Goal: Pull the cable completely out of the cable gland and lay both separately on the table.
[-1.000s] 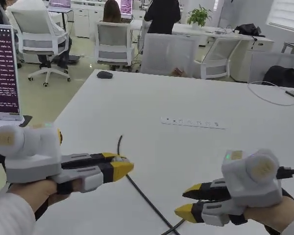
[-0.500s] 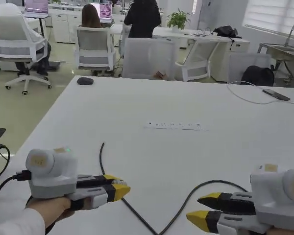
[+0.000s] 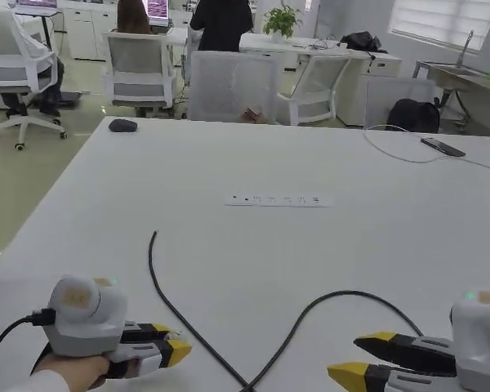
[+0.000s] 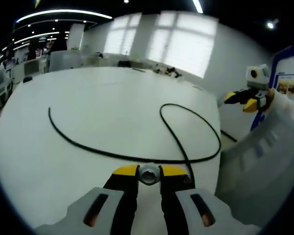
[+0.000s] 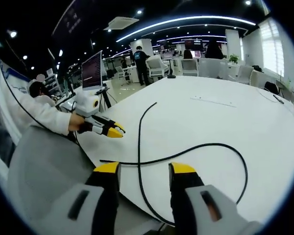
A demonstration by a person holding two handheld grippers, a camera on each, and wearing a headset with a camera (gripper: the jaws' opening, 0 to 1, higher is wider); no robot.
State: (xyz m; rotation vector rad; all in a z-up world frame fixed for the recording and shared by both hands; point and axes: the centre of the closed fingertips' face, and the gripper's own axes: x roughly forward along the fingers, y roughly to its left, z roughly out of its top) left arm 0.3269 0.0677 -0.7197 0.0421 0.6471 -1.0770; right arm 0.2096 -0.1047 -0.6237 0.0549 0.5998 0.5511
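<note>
A long black cable lies loose on the white table, running from the left middle down to the near edge and looping back to the right; it also shows as cable and cable. My left gripper is at the near left, just left of the cable. Its jaws are shut on a small silver-grey cable gland, with no cable through it. My right gripper hovers at the near right, open and holding nothing; in its own view the right gripper points across the cable towards the left gripper.
A flat white strip lies mid-table. A dark mouse sits at the far left edge, and a phone with a thin wire at the far right. Office chairs line the far side, with people behind them.
The head camera has swung, so both grippers sit lower in the picture. The left gripper's tip, close against the cable a second ago, now stands a little apart from it. Jaw states look unchanged.
</note>
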